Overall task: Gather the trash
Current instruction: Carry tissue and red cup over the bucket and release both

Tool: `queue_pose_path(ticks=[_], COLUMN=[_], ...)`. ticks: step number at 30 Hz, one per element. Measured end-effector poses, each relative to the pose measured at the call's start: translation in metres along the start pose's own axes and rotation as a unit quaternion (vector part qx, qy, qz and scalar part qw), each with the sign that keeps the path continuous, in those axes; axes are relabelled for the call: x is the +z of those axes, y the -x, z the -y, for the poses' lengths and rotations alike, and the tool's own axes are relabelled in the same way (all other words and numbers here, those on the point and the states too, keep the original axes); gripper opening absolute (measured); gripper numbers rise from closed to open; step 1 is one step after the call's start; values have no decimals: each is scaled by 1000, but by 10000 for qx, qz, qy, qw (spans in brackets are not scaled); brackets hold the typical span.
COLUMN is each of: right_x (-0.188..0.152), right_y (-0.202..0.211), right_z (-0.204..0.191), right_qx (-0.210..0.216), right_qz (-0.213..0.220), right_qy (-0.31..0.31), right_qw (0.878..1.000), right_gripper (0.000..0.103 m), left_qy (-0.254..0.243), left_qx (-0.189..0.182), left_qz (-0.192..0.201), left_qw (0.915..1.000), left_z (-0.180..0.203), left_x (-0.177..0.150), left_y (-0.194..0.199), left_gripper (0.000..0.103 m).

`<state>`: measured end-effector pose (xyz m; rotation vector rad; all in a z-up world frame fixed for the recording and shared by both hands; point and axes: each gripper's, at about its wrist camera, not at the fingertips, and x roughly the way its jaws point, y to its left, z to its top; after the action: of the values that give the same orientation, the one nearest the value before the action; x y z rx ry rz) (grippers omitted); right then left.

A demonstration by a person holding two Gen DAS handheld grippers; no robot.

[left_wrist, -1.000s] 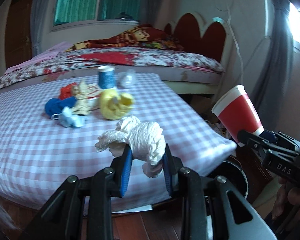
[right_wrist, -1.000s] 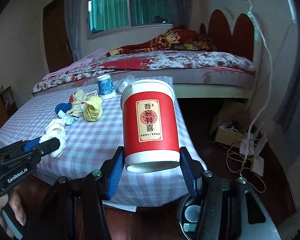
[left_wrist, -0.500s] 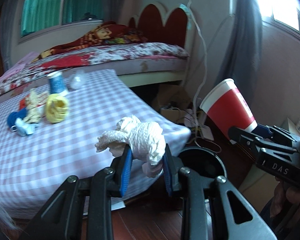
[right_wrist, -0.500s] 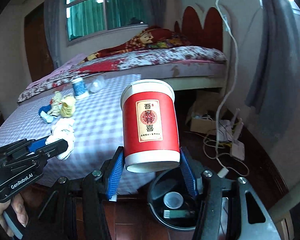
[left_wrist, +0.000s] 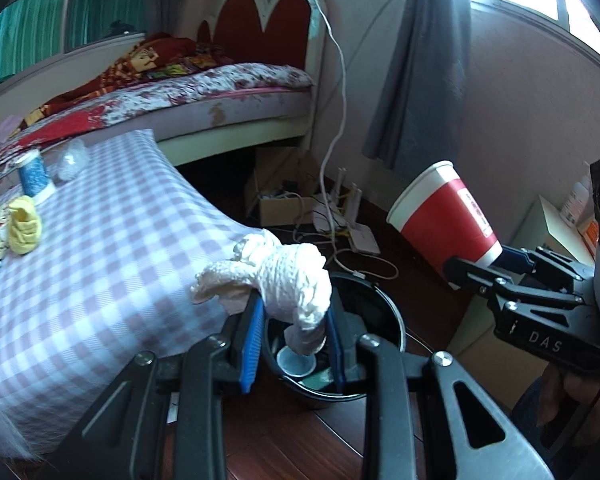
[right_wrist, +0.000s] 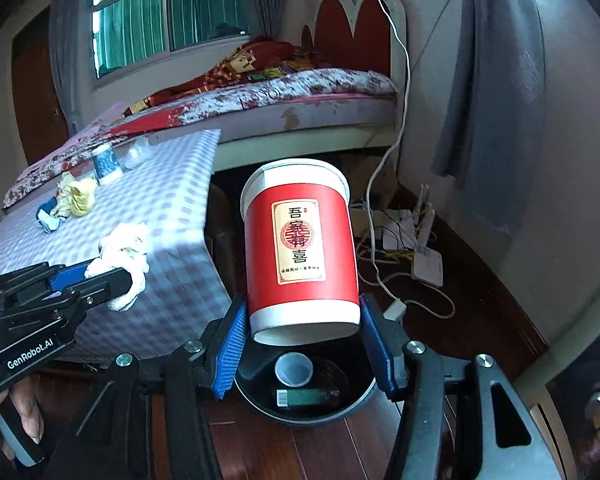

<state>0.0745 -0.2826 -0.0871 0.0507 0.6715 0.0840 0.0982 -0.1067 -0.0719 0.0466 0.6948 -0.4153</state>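
Observation:
My left gripper [left_wrist: 294, 320] is shut on a crumpled white paper towel [left_wrist: 284, 276], held above the black trash bin [left_wrist: 384, 316] on the floor. The towel [right_wrist: 124, 252] and left gripper [right_wrist: 100, 276] also show at the left of the right wrist view. My right gripper [right_wrist: 304, 332] is shut on a red paper cup [right_wrist: 300, 248] with a white rim, directly over the bin [right_wrist: 352, 400]. The cup [left_wrist: 444, 220] hangs tilted at the right of the left wrist view. A small clear cup [right_wrist: 294, 368] and a dark flat item [right_wrist: 308, 396] lie inside the bin.
A checked-cloth table [left_wrist: 100, 248] carries a yellow wad [left_wrist: 24, 228], a blue patterned cup [left_wrist: 34, 176] and a clear plastic piece [left_wrist: 70, 162]. Behind it is a bed [right_wrist: 280, 92]. Cables and a router [right_wrist: 426, 264] lie on the wooden floor by the wall.
Both grippers have swung right, off the table and over the bin, keeping their loads. The bin and its contents have come into view beneath them.

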Motion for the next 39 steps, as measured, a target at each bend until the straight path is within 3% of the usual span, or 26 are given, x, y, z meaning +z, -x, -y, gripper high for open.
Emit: queue_pose_path(ticks=[11, 25, 27, 28, 29, 30, 33, 35, 39], right_x=[-24, -42, -45, -47, -51, -56, -63, -64, -64], right_y=[-24, -100, -113, -121, -128, -134, -138, -136, -134], right_z=[16, 32, 34, 35, 36, 38, 41, 41, 48], right_qx=[54, 371, 546, 457, 300, 237, 107, 13, -106], right_qz=[-413, -1324, -1487, -1611, -1702, -1771, -1908, -1885, -1911], right_qy=[123, 351, 361, 374, 386, 405, 388, 423, 211], right_qw=[9991, 9899, 9867, 9852, 9842, 9831, 9808, 9812, 9813], right_gripper=[57, 57, 59, 67, 85, 90, 91, 100, 102], left_qy=[34, 186, 254, 314, 348, 364, 371, 354, 327], left_qx=[-396, -680, -876, -954, -874, -745, -484, -291, 0], left_qz=[-408, -1101, -1233, -1296, -1357, -1347, -1468, -1442, -1427], left_qw=[9984, 9914, 9882, 9865, 9863, 9874, 9873, 9885, 9892], left_z=[17, 17, 15, 16, 16, 16, 16, 14, 10], left_x=[-13, -20, -19, -21, -23, -25, -33, -37, -45], left_y=[-38, -98, -109, -114, -118, -120, -123, -122, -117], left_gripper=[30, 31, 36, 52, 72, 78, 86, 99, 100])
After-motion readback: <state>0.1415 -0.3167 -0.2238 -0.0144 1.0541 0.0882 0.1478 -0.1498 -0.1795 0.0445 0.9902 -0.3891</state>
